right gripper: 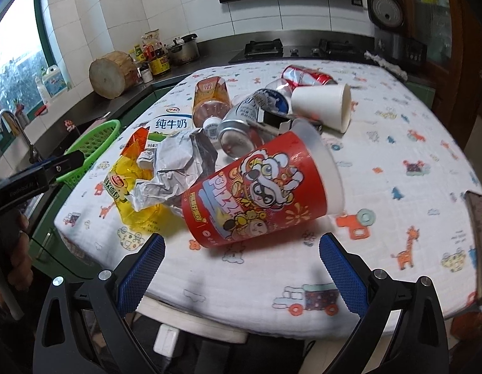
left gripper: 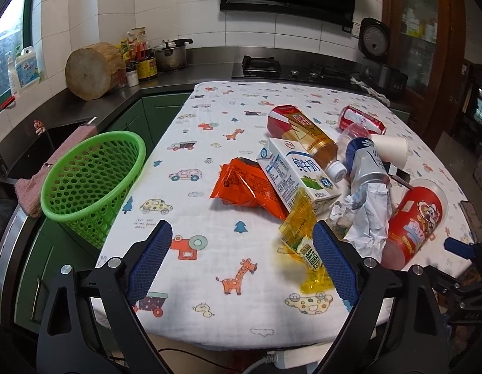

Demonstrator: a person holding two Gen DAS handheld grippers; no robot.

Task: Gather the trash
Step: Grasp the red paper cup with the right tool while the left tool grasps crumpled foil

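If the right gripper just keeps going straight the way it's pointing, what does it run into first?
Most likely the red snack cup, lying on its side on the tablecloth straight ahead of the open right gripper. Its base end looks nearest; depth is hard to judge, so the jaws might meet the cloth just short of it.

Trash heaped on a patterned tablecloth point(left gripper: 209, 143)

The left gripper point(left gripper: 242, 243) hangs wide open, its right finger beside a yellow wrapper point(left gripper: 298, 218); a green basket point(left gripper: 94, 177) stands off the table's left edge.
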